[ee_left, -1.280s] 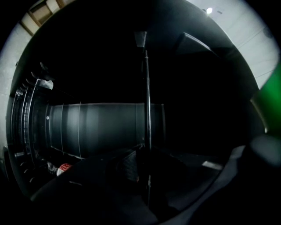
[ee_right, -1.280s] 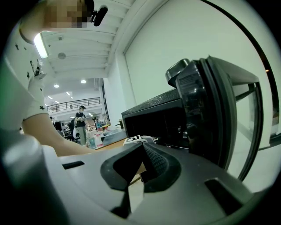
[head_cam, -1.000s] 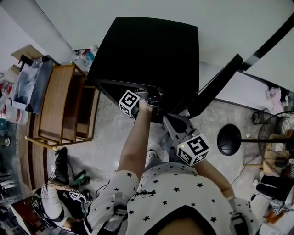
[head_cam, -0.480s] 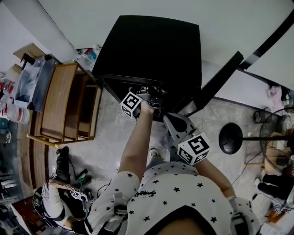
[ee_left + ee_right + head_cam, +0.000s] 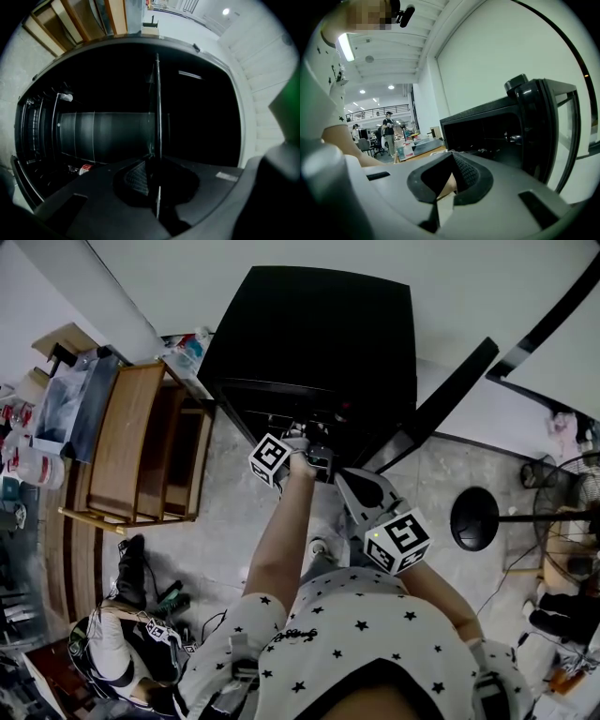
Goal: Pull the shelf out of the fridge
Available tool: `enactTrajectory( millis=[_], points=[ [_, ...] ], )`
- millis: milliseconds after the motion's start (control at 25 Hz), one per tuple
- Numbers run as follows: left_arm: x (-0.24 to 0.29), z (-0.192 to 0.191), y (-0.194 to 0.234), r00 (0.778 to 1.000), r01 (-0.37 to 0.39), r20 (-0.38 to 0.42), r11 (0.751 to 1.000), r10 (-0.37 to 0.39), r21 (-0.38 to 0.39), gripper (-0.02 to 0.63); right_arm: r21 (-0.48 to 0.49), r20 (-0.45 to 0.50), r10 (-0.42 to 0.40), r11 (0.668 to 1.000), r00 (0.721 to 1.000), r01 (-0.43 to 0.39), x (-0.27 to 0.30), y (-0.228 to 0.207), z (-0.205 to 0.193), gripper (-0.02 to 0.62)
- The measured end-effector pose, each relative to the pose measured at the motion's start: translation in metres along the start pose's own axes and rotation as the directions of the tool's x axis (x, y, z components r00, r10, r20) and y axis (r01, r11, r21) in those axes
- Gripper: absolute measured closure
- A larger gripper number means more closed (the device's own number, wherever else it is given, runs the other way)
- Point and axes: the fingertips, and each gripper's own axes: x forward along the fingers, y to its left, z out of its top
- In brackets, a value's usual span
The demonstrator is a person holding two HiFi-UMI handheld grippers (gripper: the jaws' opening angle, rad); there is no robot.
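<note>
Inside the open fridge (image 5: 319,334), the left gripper (image 5: 315,452) clamps the thin shelf (image 5: 157,117) by its edge for the pull; the right gripper (image 5: 345,482) hangs back, closed and empty.

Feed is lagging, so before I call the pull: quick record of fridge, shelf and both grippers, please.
fridge: black, door open at the right
shelf: thin pane, edge-on, inside fridge
left gripper: reaching into fridge, shut on shelf edge
right gripper: held back outside fridge, shut, empty
beside fridge: wooden rack
</note>
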Motion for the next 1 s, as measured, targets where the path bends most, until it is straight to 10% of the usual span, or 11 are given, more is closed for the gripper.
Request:
enactTrajectory(
  millis=[1000],
  points=[
    [-0.071, -0.009, -0.011, 0.999, 0.039, 0.004, 0.999, -0.039, -0.007, 0.581, -0.009, 0.027, 0.014, 1.0, 1.0, -0.014, -0.014, 0.04, -0.004, 0.601]
  ],
)
